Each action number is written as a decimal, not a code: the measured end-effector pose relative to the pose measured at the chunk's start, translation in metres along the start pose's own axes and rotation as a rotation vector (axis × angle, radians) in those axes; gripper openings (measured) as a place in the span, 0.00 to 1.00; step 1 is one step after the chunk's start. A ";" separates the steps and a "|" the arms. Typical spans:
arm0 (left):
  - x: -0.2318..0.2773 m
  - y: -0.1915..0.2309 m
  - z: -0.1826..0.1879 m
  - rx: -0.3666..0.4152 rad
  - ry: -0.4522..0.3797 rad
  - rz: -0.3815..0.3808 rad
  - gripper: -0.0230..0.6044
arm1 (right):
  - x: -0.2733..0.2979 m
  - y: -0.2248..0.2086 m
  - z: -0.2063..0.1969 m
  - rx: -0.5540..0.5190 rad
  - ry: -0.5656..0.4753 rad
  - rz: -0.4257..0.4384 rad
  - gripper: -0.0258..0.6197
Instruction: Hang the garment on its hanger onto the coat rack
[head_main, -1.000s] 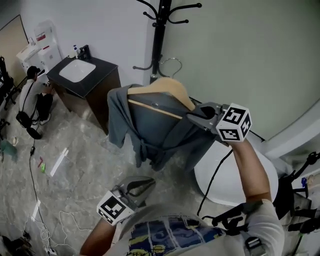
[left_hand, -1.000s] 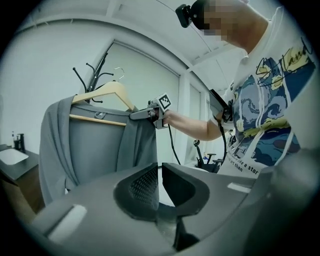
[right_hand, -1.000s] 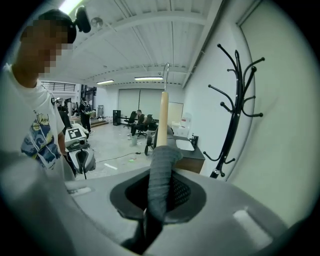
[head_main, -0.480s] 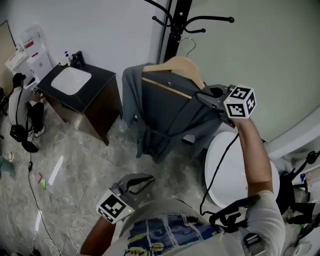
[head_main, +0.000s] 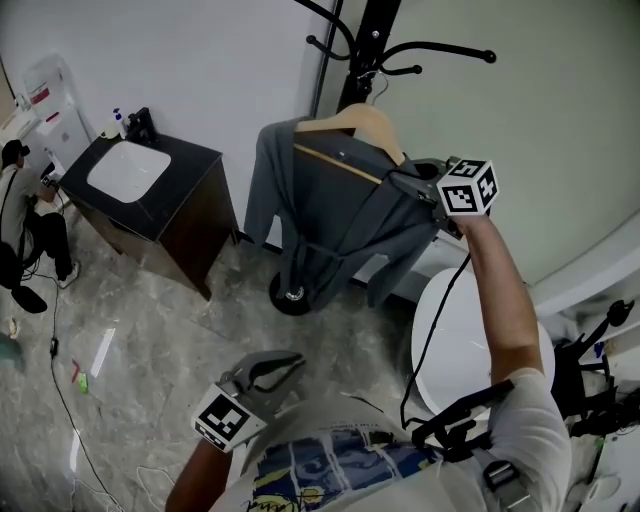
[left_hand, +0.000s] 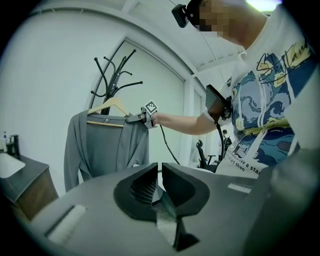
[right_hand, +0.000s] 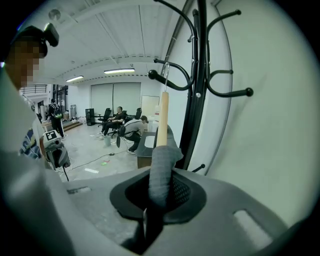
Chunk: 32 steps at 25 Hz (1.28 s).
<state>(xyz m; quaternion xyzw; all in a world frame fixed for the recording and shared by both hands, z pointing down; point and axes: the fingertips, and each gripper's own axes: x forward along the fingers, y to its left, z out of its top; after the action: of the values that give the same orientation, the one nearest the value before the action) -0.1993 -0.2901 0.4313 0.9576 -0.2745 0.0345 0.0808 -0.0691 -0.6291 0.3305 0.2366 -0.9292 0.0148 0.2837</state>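
Garment (head_main: 335, 210) on hanger (head_main: 365, 125) clamped in R gripper (head_main: 402, 183) nr coat rack (head_main: 377, 30).

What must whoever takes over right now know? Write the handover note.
Right tongs: shut on the garment-covered end of the wooden hanger, held up at the coat rack.
Left tongs: empty, jaws nearly together, low by the body.
Grey garment: on the hanger.
Done: hanger is up at the rack, its hook beside a rack arm.
Left: seat the hook over an arm (not clearly on), then release.
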 end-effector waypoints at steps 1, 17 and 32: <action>0.001 0.004 -0.001 -0.008 0.000 0.003 0.09 | 0.005 -0.004 -0.003 0.001 0.005 0.000 0.09; 0.012 0.013 -0.011 -0.038 0.047 0.010 0.09 | 0.037 -0.027 -0.018 -0.006 0.007 0.009 0.09; 0.018 -0.024 -0.017 -0.026 0.076 -0.018 0.09 | -0.031 -0.032 -0.023 -0.028 -0.136 -0.182 0.35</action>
<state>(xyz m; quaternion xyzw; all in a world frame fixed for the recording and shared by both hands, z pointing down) -0.1715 -0.2760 0.4470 0.9569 -0.2631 0.0663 0.1037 -0.0204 -0.6408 0.3301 0.3163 -0.9211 -0.0401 0.2235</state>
